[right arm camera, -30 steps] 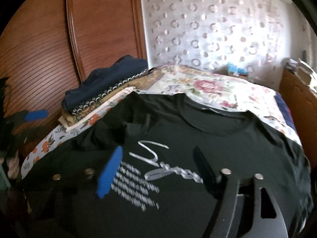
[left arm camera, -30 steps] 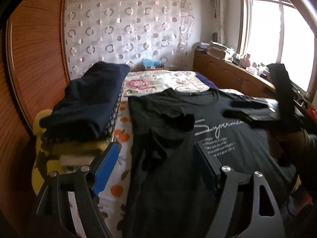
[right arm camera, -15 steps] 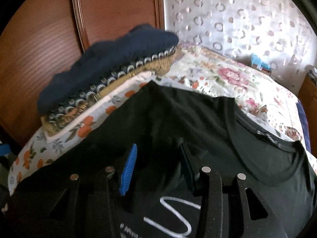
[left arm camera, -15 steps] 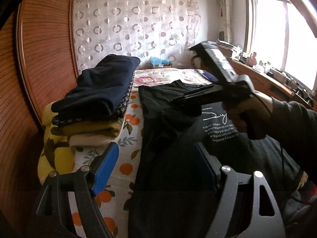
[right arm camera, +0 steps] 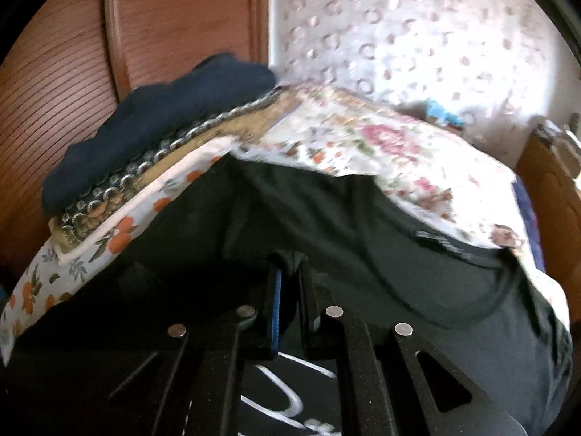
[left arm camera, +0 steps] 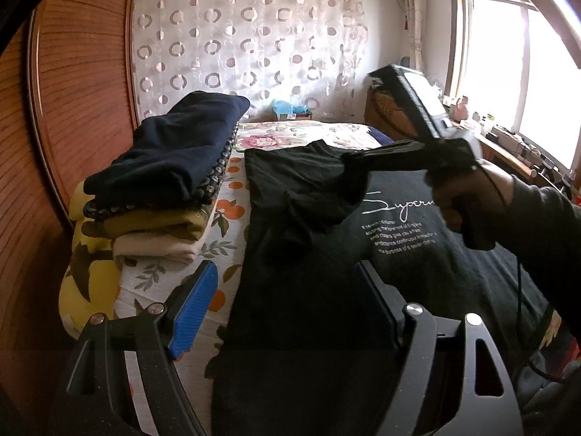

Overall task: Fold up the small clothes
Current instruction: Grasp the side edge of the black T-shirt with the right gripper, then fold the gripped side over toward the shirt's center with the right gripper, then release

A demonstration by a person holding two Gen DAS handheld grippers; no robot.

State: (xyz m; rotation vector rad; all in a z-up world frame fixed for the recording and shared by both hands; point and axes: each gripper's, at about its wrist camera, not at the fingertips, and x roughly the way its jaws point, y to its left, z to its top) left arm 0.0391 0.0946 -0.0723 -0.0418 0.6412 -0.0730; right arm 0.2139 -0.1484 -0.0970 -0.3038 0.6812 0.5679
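A black T-shirt [left arm camera: 316, 265] with white script print lies face up on the bed. Its left sleeve is folded in over the chest. My right gripper [left arm camera: 350, 161] is shut on a bunch of that sleeve fabric and lifts it a little; in the right wrist view the right gripper [right arm camera: 288, 272] has its jaws closed on the black T-shirt [right arm camera: 363, 225]. My left gripper [left arm camera: 287, 290] is open and empty, hovering over the shirt's lower left part near its hem.
A stack of folded clothes [left arm camera: 163, 181] with a navy piece on top sits on the left of the bed, against a wooden wardrobe [left arm camera: 72, 109]. The floral bedsheet [left arm camera: 290, 134] extends beyond the shirt. A wooden cabinet [left arm camera: 508, 152] stands under the window on the right.
My right gripper has come across from the right, closed on the folded sleeve fabric and lifted it. My left gripper has stayed open, shifting slightly.
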